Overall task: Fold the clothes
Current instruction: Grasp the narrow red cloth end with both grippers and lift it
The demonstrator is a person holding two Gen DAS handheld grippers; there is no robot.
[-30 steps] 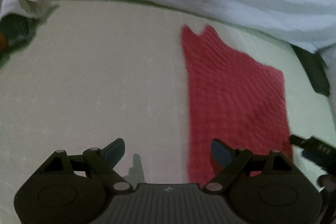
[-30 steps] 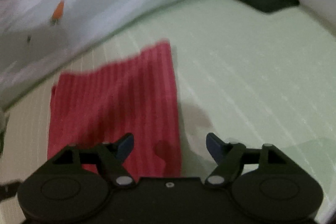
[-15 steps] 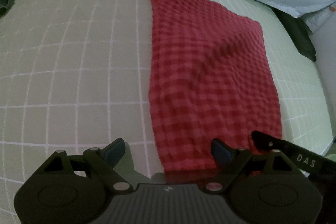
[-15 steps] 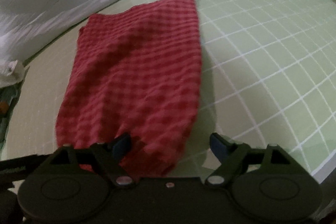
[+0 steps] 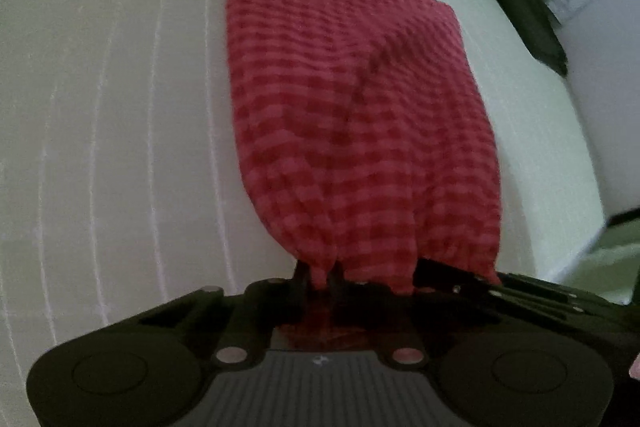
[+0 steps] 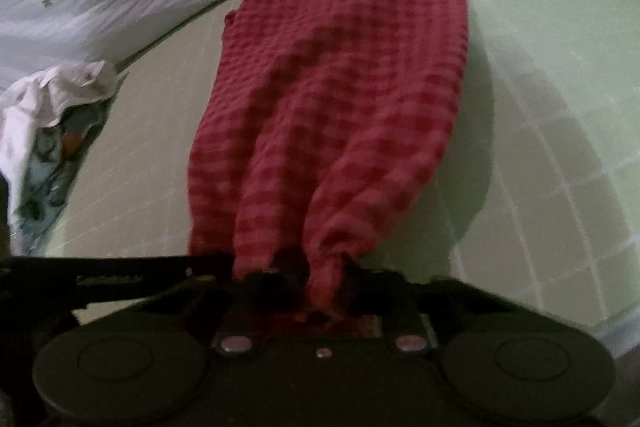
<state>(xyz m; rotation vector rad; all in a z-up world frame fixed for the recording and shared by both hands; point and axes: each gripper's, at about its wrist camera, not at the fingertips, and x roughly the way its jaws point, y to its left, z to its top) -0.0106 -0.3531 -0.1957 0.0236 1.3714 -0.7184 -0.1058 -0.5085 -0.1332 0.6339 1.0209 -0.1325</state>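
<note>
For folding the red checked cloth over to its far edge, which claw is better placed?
Neither clearly. The left claw and the right claw are each shut on a near corner of the red checked cloth, so both should probably carry it forward together.

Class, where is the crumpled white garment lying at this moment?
In the right wrist view, the crumpled white garment lies at the far left of the green mat, left of the red checked cloth.

Red cloth (image 5: 352, 115) on (seemingly gridded) bed (image 5: 100, 107)
</note>
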